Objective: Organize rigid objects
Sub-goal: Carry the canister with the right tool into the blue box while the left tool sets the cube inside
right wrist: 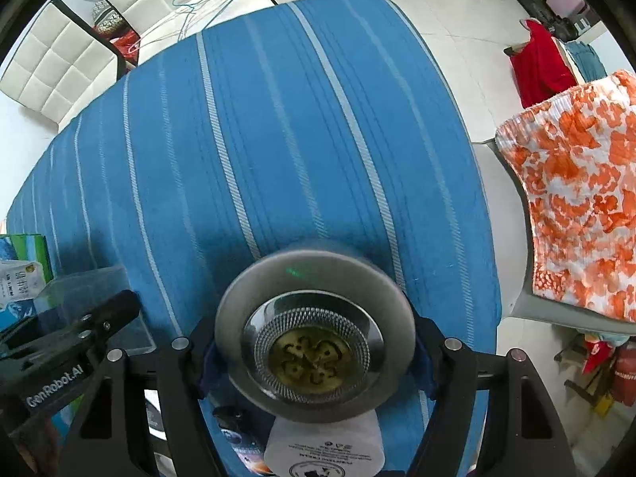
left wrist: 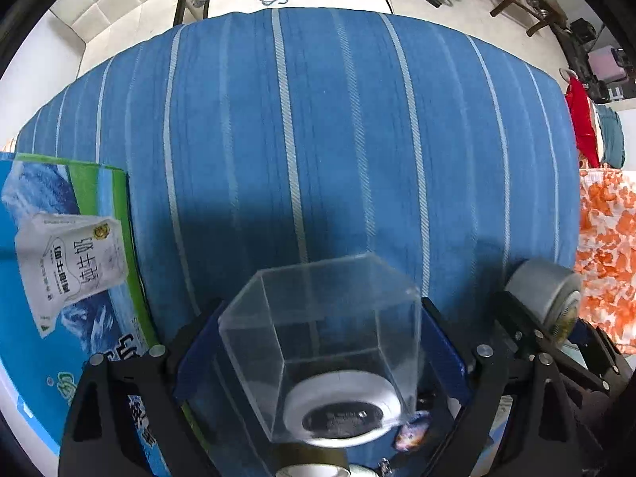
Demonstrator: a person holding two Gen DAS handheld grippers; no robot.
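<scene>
Clear box (left wrist: 322, 342) pinched in left gripper (left wrist: 318, 361) | round metal lamp (right wrist: 314, 338) clamped in right gripper (right wrist: 314, 353)

Clear glossy plastic box (left wrist: 318, 326), brushed matt metal lamp (right wrist: 314, 330) with ribbed shiny reflector, woven blue striped cloth (left wrist: 318, 139) over the surface, glossy printed carton (left wrist: 67, 238), matt black plastic claw (right wrist: 314, 357) arms, orange-patterned crinkled fabric (right wrist: 576, 198).

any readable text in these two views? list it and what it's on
"GenRobot.AI": on the left claw body, seen from the right wrist view.
"纯牛奶": on the milk carton pictured on the blue-green box; its smaller print is too blurred to read.
White round label under the metal light fixture: print too small, upside down.
Black disc behind the clear box: blurred.
</scene>
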